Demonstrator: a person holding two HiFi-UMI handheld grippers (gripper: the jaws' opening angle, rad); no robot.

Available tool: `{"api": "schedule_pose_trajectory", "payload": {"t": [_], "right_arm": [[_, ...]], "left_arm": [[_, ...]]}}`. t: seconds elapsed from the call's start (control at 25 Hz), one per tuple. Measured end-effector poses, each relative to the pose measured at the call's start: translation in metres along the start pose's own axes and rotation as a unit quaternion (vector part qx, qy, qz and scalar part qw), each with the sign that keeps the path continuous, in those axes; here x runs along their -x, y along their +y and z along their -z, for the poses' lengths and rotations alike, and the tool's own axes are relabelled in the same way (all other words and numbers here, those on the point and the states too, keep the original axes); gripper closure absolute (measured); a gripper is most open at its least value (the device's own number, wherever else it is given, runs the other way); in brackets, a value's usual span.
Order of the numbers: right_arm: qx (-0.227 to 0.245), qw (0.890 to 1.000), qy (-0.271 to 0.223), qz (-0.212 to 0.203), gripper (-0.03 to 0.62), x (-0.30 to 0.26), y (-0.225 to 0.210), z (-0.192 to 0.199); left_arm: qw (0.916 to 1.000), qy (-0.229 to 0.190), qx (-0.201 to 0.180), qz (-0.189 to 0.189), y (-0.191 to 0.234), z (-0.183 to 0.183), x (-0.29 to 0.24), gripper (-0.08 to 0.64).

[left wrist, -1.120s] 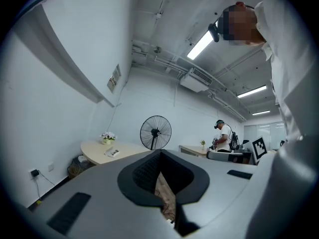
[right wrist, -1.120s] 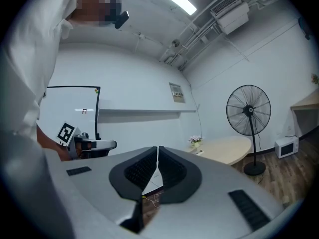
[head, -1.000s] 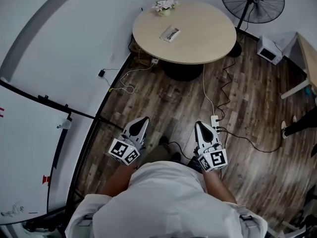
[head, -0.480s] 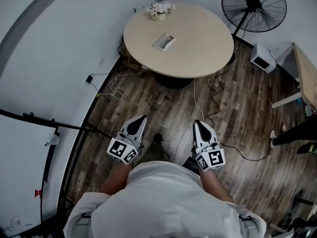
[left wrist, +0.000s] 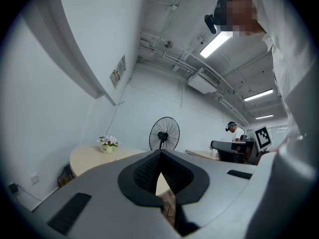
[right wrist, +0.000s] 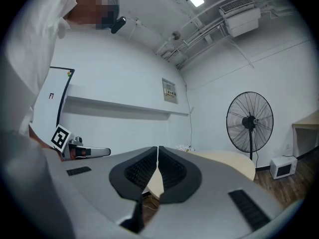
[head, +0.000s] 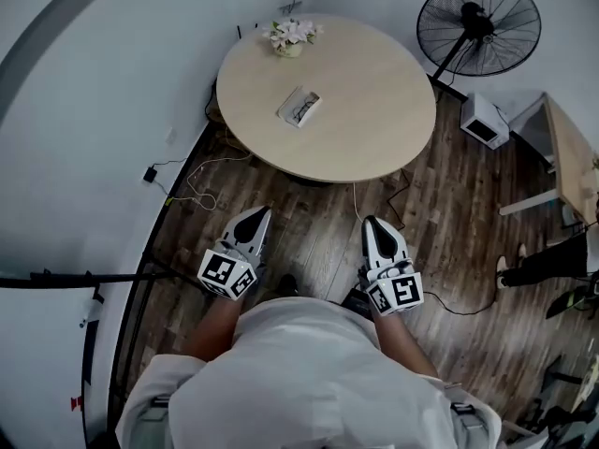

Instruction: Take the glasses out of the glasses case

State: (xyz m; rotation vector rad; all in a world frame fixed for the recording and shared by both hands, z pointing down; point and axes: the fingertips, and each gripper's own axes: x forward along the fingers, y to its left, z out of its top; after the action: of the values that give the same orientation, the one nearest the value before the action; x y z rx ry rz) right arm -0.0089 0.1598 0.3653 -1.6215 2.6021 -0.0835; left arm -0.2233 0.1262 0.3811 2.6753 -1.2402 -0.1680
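The glasses case (head: 299,107) lies on the round beige table (head: 374,101), a pale oblong with something dark in it; too small to tell more. Both grippers hang over the wooden floor short of the table, held in front of the person's body. My left gripper (head: 256,215) is shut with nothing between its fingers, its tips meeting in the left gripper view (left wrist: 160,154). My right gripper (head: 372,224) is likewise shut and empty, and its jaws touch in the right gripper view (right wrist: 157,150). Neither gripper is near the case.
A pot of flowers (head: 290,36) stands at the table's far edge. A standing fan (head: 477,26) and a small white box (head: 484,120) are at the right. Cables (head: 201,190) trail on the floor by the wall. Another table (head: 566,152) is far right.
The whole view has moved towards the round table, which now sits lower and nearer in the head view. Both grippers keep their place before the body and stay shut.
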Motion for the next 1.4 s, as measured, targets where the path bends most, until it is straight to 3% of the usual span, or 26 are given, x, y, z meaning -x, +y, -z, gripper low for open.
{"api": "schedule_pose_trajectory", "payload": {"t": [0.32,0.48,0.68,1.08,1.4], "right_arm": [[0.009,1.000,-0.003,0.022,0.566,-0.044,-0.046,0.003],[0.036,0.998,-0.003,0.047,0.566,-0.064,-0.111,0.001],[0.006,0.998,0.002,0.062,0.566,-0.109,-0.187,0.015],[-0.008,0.999,0.035,-0.028,0.566,-0.234,-0.306,0.023],[-0.041,0.994,0.053,-0.083,0.566,-0.308,-0.375,0.045]], "left_arm": [[0.9999,0.012,0.002,0.012,0.037,0.004,-0.061,0.549],[0.9997,0.022,0.002,0.012,0.053,0.010,-0.103,0.549],[0.9986,0.053,0.002,-0.001,0.076,0.019,-0.168,0.549],[0.9936,0.090,0.010,-0.069,0.116,0.031,-0.316,0.549],[0.9784,0.156,-0.038,-0.130,0.162,0.035,-0.381,0.549]]}}
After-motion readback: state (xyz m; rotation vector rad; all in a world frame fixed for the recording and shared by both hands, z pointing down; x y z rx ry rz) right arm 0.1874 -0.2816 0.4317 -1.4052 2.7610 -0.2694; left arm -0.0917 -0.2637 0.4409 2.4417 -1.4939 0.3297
